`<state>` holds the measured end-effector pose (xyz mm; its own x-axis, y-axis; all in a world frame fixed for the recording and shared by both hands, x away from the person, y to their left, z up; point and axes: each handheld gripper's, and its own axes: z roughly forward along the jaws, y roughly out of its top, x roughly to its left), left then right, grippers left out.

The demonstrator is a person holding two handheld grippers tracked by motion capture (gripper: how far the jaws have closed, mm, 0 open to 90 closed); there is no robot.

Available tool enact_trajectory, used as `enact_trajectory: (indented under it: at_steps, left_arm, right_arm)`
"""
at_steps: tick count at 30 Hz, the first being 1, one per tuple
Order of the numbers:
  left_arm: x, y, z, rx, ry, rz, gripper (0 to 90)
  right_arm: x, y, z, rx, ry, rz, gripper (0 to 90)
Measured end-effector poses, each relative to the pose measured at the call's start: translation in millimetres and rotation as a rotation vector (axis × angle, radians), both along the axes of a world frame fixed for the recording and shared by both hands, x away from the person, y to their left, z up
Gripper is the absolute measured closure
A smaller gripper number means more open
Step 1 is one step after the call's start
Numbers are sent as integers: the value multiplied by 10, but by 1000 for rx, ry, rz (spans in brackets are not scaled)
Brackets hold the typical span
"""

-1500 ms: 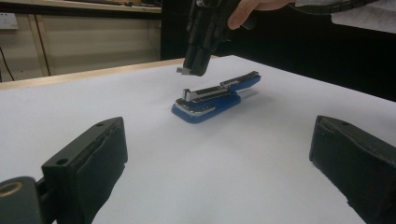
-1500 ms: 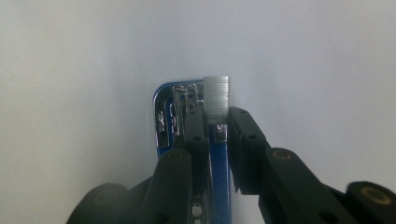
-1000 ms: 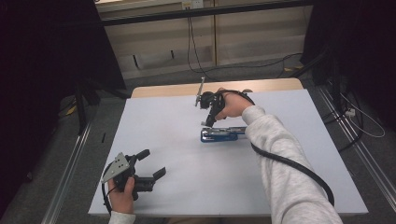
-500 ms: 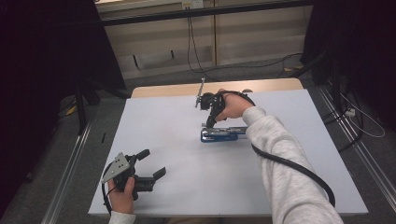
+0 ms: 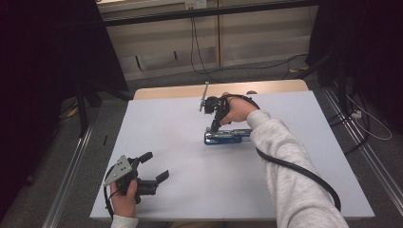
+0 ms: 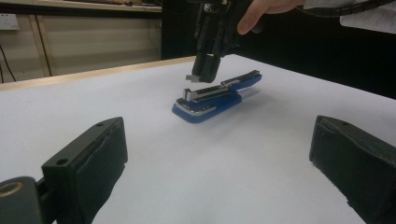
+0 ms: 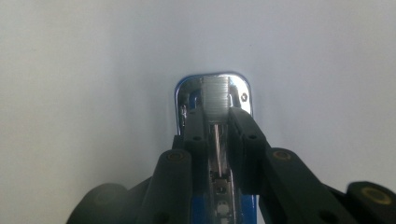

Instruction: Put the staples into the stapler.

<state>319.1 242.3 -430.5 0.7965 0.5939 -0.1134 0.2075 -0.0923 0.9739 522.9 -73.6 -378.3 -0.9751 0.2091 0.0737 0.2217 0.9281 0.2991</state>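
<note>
A blue stapler (image 5: pixel 227 137) lies opened on the white table (image 5: pixel 166 123), past its middle. Its top arm is swung back, so the metal staple channel (image 6: pixel 212 91) shows. My right gripper (image 5: pixel 215 127) points down over the stapler's front end, shut on a short silver strip of staples (image 7: pixel 215 98). In the right gripper view that strip hangs just above the chrome front of the stapler (image 7: pixel 243 91). In the left gripper view the right gripper (image 6: pixel 205 72) hovers slightly above the channel. My left gripper (image 5: pixel 154 166) rests open at the near left of the table, jaws wide apart, holding nothing.
A wooden strip (image 5: pixel 180 91) edges the table's far side. Metal rails (image 5: pixel 71 180) run along the floor on both sides, and cables (image 5: pixel 361 118) lie to the right. A black cable (image 5: pixel 294 171) trails over the right sleeve.
</note>
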Motion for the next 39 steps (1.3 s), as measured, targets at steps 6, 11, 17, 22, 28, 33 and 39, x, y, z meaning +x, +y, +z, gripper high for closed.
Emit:
enact_trajectory:
  at_steps: [6,11,17,22,28,33,39]
  left_arm:
    - [-2,-1,1,-1,2,1,43]
    - [0,-7,-4,2,12,-3,43]
    - [1,-5,-4,3,12,-2,43]
    - [7,-11,-7,6,8,-3,43]
    - [8,-9,-7,7,7,-2,43]
    - [9,-8,-7,9,5,0,43]
    - [10,-9,-8,11,5,-3,43]
  right_arm:
    - [-5,14,-31,-6,-2,8,783]
    - [-7,14,-75,-11,-2,5,783]
    - [6,-7,-94,-21,-3,7,783]
    - [7,-11,-98,-22,-3,5,783]
    - [4,2,-114,-18,2,4,783]
    - [13,20,-131,-22,2,17,783]
    - [15,32,-133,-25,5,17,782]
